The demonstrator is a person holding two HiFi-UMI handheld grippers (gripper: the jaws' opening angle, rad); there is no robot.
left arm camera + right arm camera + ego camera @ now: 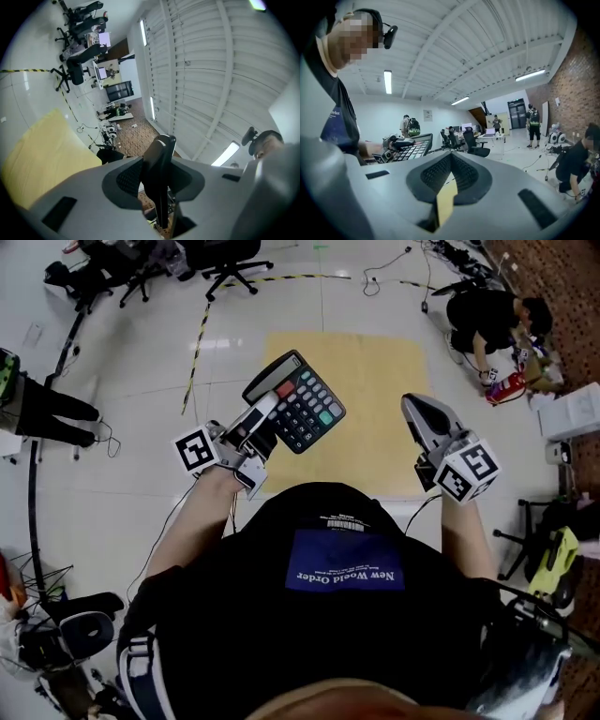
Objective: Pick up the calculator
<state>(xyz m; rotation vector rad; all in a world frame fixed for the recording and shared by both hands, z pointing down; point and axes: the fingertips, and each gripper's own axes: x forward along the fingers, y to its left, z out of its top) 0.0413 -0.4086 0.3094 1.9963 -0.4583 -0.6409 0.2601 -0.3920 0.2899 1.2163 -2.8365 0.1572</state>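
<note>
Left hand-held gripper (265, 416) clamped on calculator (302, 401) edge, above yellow mat (375, 371), right hand-held gripper (424, 416) closed, empty

1. The calculator (295, 401) sits between the jaws of the left gripper (265, 415), up in the air over the mat (375, 362).
2. The right gripper (418, 411) is off to its right, well apart from it.
3. The mat lies on the floor (122, 456), straight ahead.
4. Behind the mat there are office chairs (230, 263) back left and a crouching person (487, 320) back right.
</note>
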